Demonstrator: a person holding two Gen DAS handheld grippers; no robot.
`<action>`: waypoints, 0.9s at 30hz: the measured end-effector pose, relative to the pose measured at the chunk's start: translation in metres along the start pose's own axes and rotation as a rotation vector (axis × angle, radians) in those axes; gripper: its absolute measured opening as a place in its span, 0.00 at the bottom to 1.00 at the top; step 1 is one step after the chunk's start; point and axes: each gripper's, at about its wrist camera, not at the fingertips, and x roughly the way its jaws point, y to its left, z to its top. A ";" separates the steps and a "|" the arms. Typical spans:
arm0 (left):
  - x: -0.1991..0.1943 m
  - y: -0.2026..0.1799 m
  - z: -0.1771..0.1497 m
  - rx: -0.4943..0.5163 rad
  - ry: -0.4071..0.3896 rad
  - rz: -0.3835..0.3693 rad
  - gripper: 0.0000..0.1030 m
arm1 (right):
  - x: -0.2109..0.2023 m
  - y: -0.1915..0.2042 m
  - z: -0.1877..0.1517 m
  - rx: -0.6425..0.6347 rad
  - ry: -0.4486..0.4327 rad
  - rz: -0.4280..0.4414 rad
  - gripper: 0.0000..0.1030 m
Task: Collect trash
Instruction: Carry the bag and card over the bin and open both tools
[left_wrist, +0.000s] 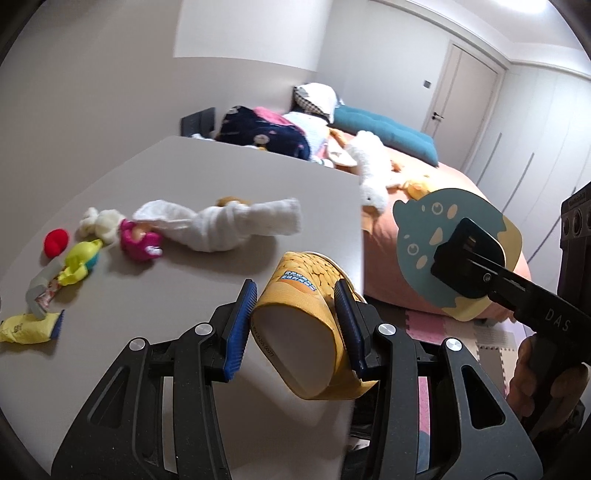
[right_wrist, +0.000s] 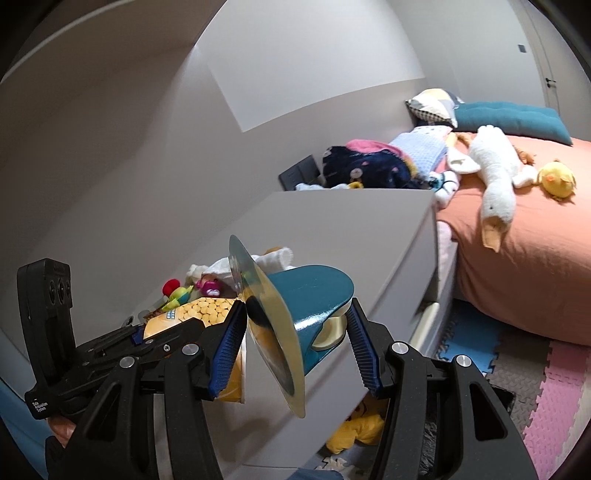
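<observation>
My left gripper (left_wrist: 295, 297) is shut on a yellow paper tub (left_wrist: 299, 273) with a corn pattern. The tub lies tilted between the blue pads, its white base towards the camera, above the grey table's (left_wrist: 184, 177) right edge. To the right, my right gripper (left_wrist: 466, 254) is shut on a teal fish-faced object (left_wrist: 428, 225). In the right wrist view the right gripper (right_wrist: 295, 310) clamps that teal object (right_wrist: 314, 291) by its body behind a flat round face. Lower left there are the left gripper (right_wrist: 138, 332) and the tub (right_wrist: 207, 310).
On the table lie a white cloth (left_wrist: 229, 225), a pink toy (left_wrist: 140, 242), a red ball (left_wrist: 56, 242), a green-yellow toy (left_wrist: 79, 262) and a yellow wrapper (left_wrist: 26, 326). Right of the table is an orange bed (left_wrist: 461, 177) with a white goose plush (left_wrist: 369, 173). Foam mats (right_wrist: 554, 398) cover the floor.
</observation>
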 end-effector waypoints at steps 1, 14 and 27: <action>0.001 -0.004 0.000 0.005 0.000 -0.005 0.42 | -0.004 -0.003 0.000 0.004 -0.005 -0.005 0.55; 0.021 -0.074 -0.002 0.089 0.025 -0.096 0.42 | -0.053 -0.055 -0.006 0.062 -0.054 -0.088 0.55; 0.048 -0.138 -0.002 0.189 0.075 -0.176 0.42 | -0.090 -0.105 -0.011 0.138 -0.087 -0.210 0.55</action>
